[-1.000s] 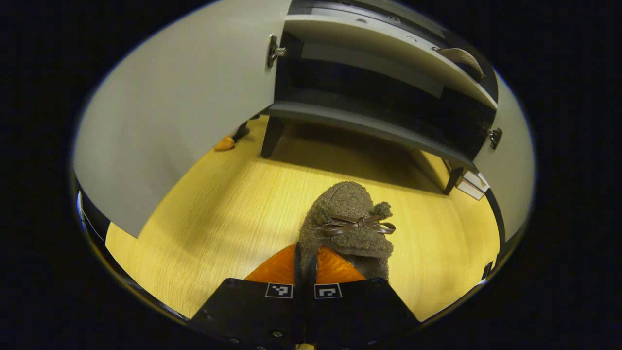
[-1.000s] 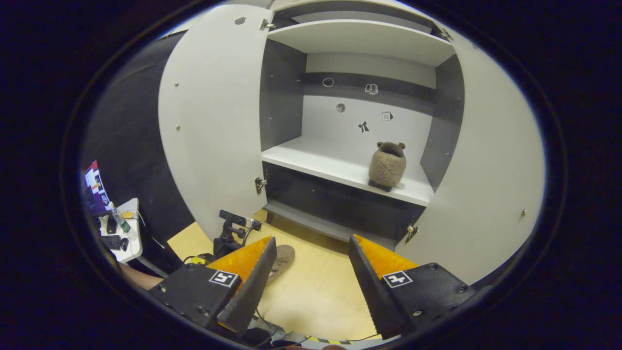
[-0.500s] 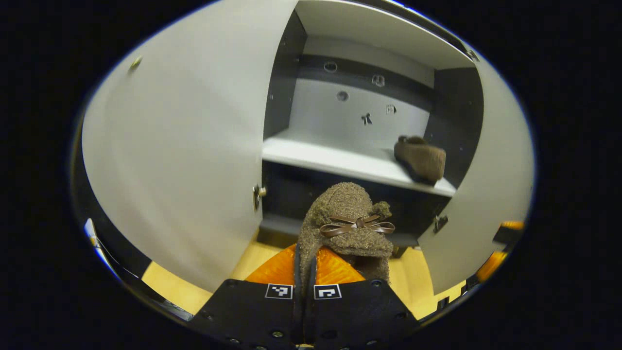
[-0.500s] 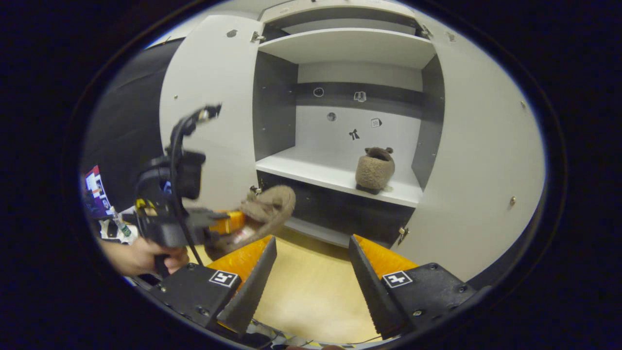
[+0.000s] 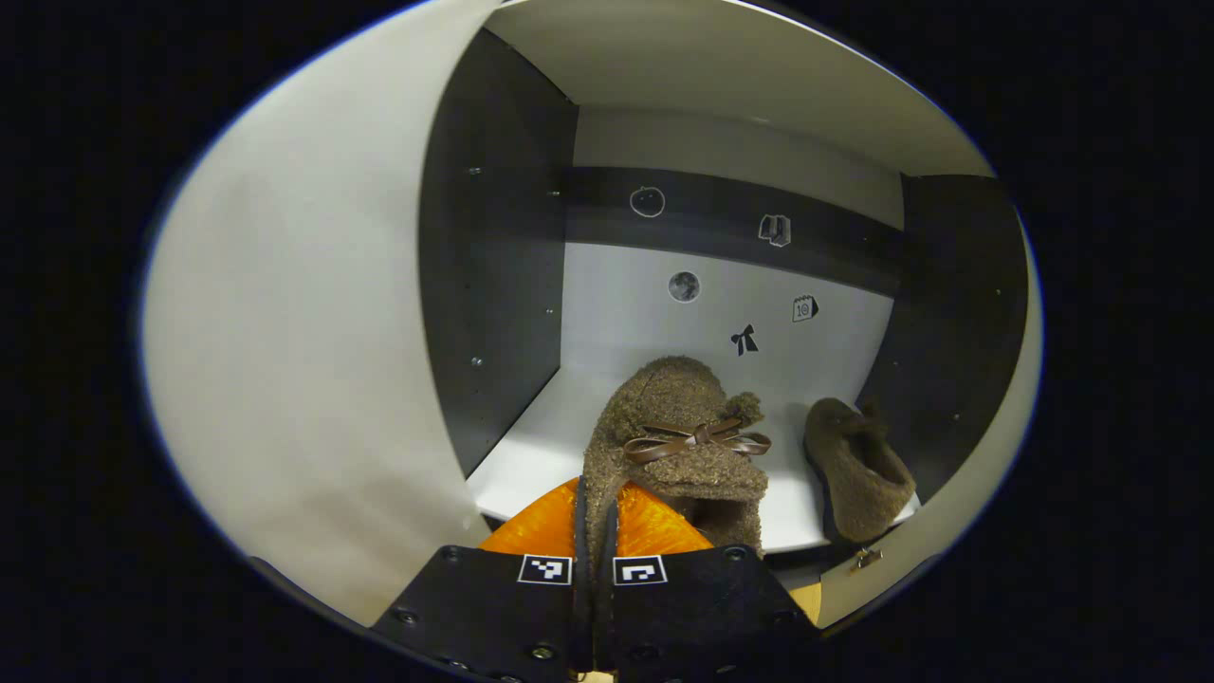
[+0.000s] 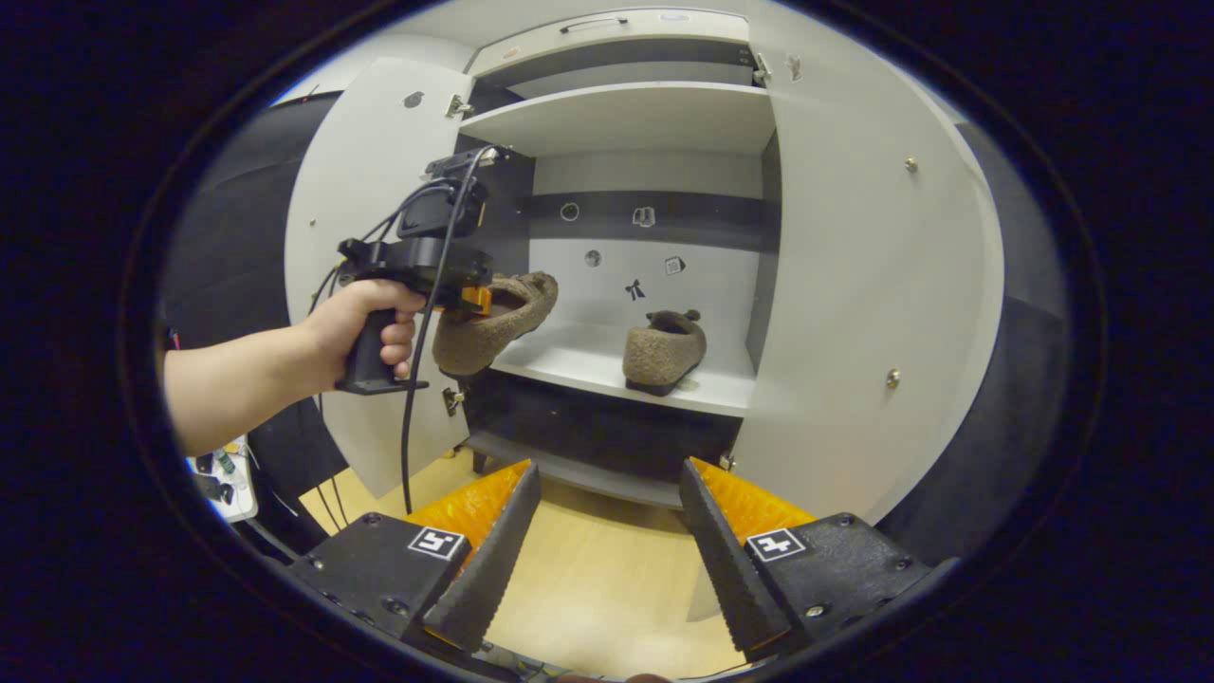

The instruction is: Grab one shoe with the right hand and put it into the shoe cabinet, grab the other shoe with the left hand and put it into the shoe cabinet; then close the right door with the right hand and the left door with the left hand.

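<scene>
The left gripper [image 5: 596,517] pinches the fuzzy brown bow-topped slipper [image 5: 678,436] by its heel edge, toe at 12 o'clock, over the white cabinet shelf [image 5: 531,455]. Best carry it deeper, then set it flat at 9 o'clock of the matching slipper [image 6: 664,349] already resting there. The right gripper [image 6: 607,550] hangs spread, empty.

Both views sharp at centre, strong fisheye bending toward the rims: cabinet doors [image 6: 863,313] bow outward. Light is warm, even, from above and in front. In the left gripper view the shelf [image 5: 531,455] reads bright, side panels dark; the held shoe [image 5: 678,441] is crisp, the far shoe [image 5: 858,470] slightly soft, with a faint shadow. No glare, no motion blur
</scene>
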The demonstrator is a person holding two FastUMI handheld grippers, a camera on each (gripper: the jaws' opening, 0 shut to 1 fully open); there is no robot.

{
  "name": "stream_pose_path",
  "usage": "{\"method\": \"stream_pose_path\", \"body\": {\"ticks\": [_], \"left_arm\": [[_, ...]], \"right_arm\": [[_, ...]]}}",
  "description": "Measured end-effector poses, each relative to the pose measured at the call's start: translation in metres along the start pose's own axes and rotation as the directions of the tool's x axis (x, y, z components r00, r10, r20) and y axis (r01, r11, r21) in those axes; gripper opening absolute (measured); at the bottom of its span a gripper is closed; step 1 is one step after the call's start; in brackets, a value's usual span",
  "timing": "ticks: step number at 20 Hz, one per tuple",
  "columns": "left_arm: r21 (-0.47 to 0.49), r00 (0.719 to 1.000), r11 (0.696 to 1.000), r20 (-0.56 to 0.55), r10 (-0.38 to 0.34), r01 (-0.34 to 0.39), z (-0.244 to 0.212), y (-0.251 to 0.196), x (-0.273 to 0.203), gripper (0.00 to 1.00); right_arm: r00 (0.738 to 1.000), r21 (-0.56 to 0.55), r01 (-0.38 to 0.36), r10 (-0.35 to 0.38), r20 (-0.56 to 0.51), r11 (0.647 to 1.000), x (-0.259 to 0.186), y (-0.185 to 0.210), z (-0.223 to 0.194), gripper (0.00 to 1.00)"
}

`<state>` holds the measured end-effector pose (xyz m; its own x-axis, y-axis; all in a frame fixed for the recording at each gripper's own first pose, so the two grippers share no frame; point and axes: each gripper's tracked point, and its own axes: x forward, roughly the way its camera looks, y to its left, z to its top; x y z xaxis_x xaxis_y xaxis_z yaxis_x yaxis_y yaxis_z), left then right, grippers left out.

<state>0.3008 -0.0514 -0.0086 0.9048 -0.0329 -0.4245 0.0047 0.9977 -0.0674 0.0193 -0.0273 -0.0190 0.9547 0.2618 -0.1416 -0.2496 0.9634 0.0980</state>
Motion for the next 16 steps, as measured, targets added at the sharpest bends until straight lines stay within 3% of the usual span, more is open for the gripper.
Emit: {"method": "stream_pose_path", "body": {"ticks": [1,2,5,8,11,12,13,14,15,16], "left_arm": [[-0.015,0.999,1.0,-0.034,-0.005,0.004,-0.005,-0.002,0.011,0.01],[-0.026,0.998,1.0,-0.067,0.0,-0.002,-0.033,0.008,-0.019,0.01],[0.037,0.991,0.998,-0.124,0.046,-0.042,-0.032,0.007,0.01,0.01],[0.033,0.994,0.999,-0.106,0.022,-0.019,-0.024,-0.004,0.029,0.02],[0.032,0.991,0.999,-0.133,0.011,-0.006,-0.027,-0.007,0.034,0.01],[0.027,0.99,1.0,-0.14,-0.011,0.015,-0.028,-0.012,0.032,0.14],[0.027,0.991,1.0,-0.13,-0.013,0.016,-0.025,-0.013,0.032,0.13],[0.029,0.994,1.0,-0.109,0.0,0.003,-0.019,-0.009,0.031,0.31],[0.021,0.995,1.0,-0.097,0.0,0.003,-0.017,-0.01,0.03,0.27],[0.018,0.994,1.0,-0.107,-0.008,0.01,-0.019,-0.012,0.026,0.29]], "right_arm": [[1.0,0.019,0.009,-0.01,0.012,1.0,-0.002,-0.004,0.005,0.94],[1.0,0.031,0.021,-0.021,0.017,0.999,-0.004,-0.01,0.005,0.94],[0.998,0.05,0.055,-0.056,0.011,0.997,-0.009,-0.02,0.001,0.93],[0.994,0.02,0.1,-0.101,0.033,0.995,-0.016,-0.031,0.005,0.93],[0.995,0.024,0.098,-0.099,0.026,0.995,-0.014,-0.029,0.005,0.93],[0.995,0.029,0.095,-0.096,0.027,0.995,-0.013,-0.03,0.006,0.93],[0.995,0.031,0.093,-0.094,0.025,0.995,-0.011,-0.029,0.006,0.93],[0.995,0.034,0.092,-0.093,0.026,0.995,-0.011,-0.029,0.007,0.94],[0.996,0.037,0.089,-0.09,0.029,0.995,-0.009,-0.028,0.009,0.93],[0.996,0.036,0.086,-0.087,0.032,0.996,-0.008,-0.028,0.009,0.92]]}}
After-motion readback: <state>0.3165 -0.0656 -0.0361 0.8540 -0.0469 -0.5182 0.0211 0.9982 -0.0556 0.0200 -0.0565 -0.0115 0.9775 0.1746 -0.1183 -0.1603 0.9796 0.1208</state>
